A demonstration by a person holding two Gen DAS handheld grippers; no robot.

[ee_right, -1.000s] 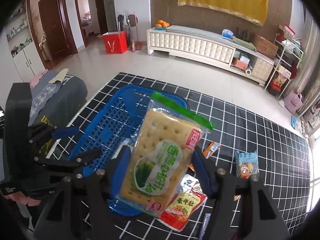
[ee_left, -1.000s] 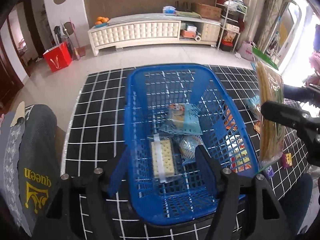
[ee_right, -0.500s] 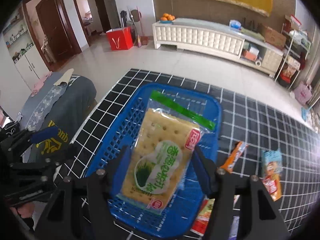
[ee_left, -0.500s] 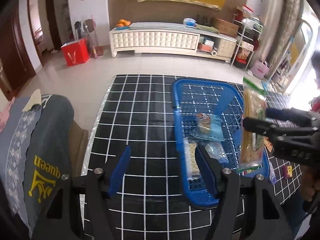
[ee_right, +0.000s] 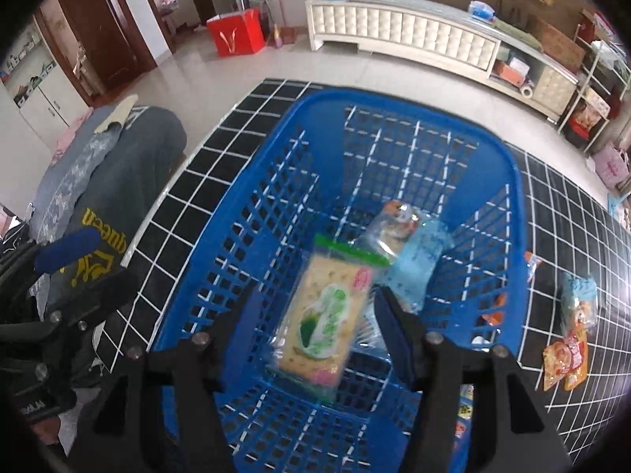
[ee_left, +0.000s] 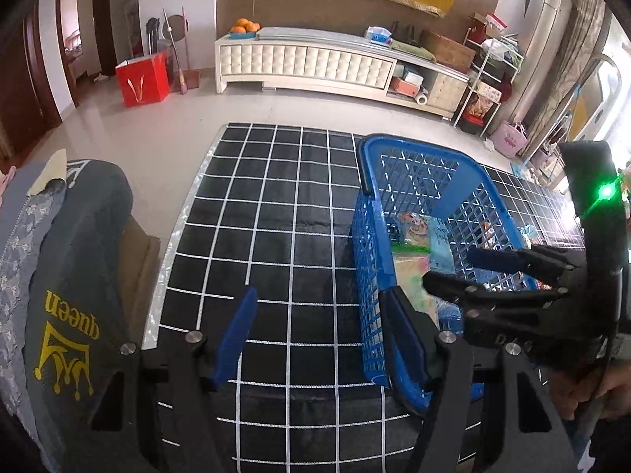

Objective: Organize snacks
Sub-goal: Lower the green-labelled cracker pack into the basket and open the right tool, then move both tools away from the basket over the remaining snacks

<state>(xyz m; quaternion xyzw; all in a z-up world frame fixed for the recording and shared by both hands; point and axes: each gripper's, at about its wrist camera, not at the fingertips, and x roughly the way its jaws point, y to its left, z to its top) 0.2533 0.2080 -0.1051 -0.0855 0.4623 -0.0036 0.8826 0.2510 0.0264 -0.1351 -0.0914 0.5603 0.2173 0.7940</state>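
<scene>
A blue mesh basket (ee_right: 394,106) stands on the black grid mat (ee_left: 276,216). My right gripper (ee_right: 319,315) hovers open over the basket. A green-and-white cracker pack (ee_right: 323,315) lies blurred below, between the spread fingers and free of both pads. Beside it in the basket is a light-blue snack pack (ee_right: 418,252). My left gripper (ee_left: 319,307) is open and empty over the mat, with its right finger at the basket's (ee_left: 410,146) near left corner. The right gripper (ee_left: 449,268) shows there above the basket.
Loose snack packs (ee_right: 568,354) lie on the mat to the right of the basket. A grey garment printed "queen" (ee_left: 71,276) covers something at the mat's left edge. A white cabinet (ee_left: 307,67) and a red bag (ee_left: 144,82) stand far across the floor.
The right gripper carried the cracker pack over the basket and opened; the pack now sits lower and blurred inside. The left gripper swung left, off the basket and over the mat.
</scene>
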